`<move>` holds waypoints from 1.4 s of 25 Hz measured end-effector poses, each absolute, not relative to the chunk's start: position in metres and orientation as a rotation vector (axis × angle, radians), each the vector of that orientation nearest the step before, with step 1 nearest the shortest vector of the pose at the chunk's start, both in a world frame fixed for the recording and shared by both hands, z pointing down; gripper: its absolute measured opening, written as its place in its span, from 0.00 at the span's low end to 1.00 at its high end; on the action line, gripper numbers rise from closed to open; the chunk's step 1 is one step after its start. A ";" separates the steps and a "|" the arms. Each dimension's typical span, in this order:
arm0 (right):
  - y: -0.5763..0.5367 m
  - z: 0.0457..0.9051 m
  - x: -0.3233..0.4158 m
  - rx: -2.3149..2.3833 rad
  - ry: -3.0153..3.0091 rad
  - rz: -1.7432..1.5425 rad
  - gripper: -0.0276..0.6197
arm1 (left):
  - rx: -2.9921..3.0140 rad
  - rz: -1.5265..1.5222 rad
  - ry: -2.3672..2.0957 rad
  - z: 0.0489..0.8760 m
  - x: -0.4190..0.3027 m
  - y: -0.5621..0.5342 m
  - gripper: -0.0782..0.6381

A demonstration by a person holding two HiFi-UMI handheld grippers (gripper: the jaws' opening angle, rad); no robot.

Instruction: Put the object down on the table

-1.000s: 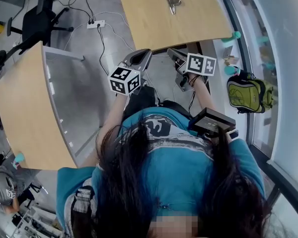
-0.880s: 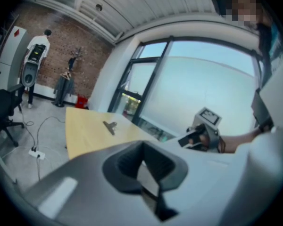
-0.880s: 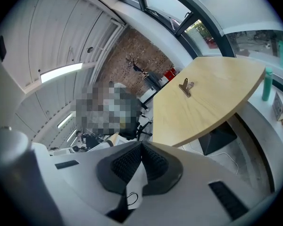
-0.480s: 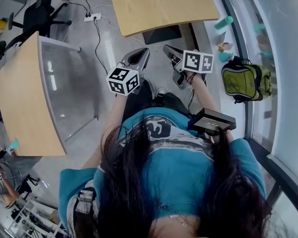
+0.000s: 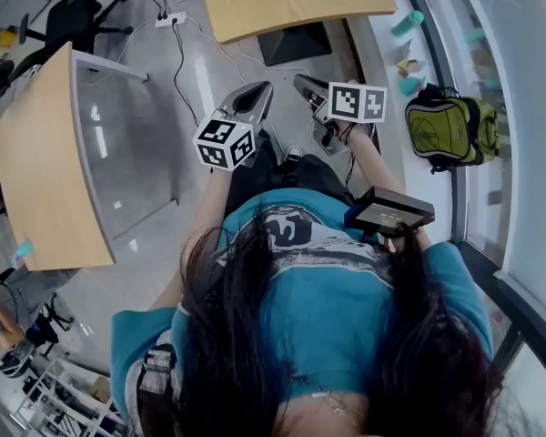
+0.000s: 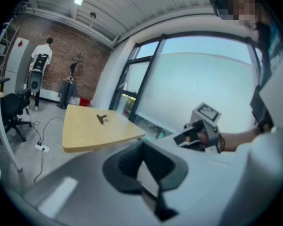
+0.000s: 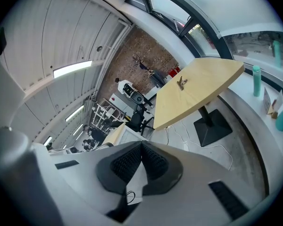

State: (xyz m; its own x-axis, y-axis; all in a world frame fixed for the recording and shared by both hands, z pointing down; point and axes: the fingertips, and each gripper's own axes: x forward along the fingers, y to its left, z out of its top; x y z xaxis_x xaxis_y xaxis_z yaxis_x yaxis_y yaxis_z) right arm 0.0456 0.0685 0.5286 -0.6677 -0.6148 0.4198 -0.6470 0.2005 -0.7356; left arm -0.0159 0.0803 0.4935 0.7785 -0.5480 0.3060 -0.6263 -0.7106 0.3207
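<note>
- judging the risk from here: the clip (image 6: pixel 102 119) lies flat near the middle of the table (image 6: pixel 85 135), well apart from both grippers. the put-down looks done, and little can go wrong with it.
- left gripper (image 6: pixel 142 146): jaws pressed together, nothing between them. right gripper (image 7: pixel 142 145): jaws pressed together too, empty. both hang low in front of the person, off the table.
- a knock to the table could slide the clip, but it is not near an edge, so a fall seems unlikely.
- the likelier trouble is underfoot: cables (image 5: pixel 187 62) and a power strip (image 5: pixel 171 18) lie on the floor beside the table, and a careless step could snag them.
- if the clip had to be taken again, jaws pressed together would only push it along. they would need to spread first.
- writing: none legible. the cubes (image 5: pixel 226 144) carry only black-and-white square markers. the shirt print and the backpack (image 5: pixel 446 130) show no words that can be read.
</note>
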 end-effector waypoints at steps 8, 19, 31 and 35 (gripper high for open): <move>0.090 0.534 0.032 1.216 -2.410 1.473 0.06 | 2.573 0.229 -0.924 0.491 -0.023 0.102 0.11; 0.095 0.532 0.019 1.205 -2.407 1.452 0.06 | 2.572 0.224 -0.934 0.489 -0.037 0.112 0.11; 0.096 0.536 0.024 1.216 -2.380 1.444 0.06 | 2.573 0.225 -0.915 0.494 -0.032 0.110 0.11; 0.097 0.535 0.022 1.224 -2.377 1.439 0.06 | 2.574 0.225 -0.907 0.494 -0.034 0.111 0.11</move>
State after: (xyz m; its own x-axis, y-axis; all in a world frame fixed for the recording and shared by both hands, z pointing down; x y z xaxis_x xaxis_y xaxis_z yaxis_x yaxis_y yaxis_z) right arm 0.0221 0.0968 0.5349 -0.6703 -0.5798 0.4633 -0.6793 0.2279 -0.6976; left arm -0.0344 0.1114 0.4939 0.7762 -0.5657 0.2782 -0.6302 -0.7090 0.3165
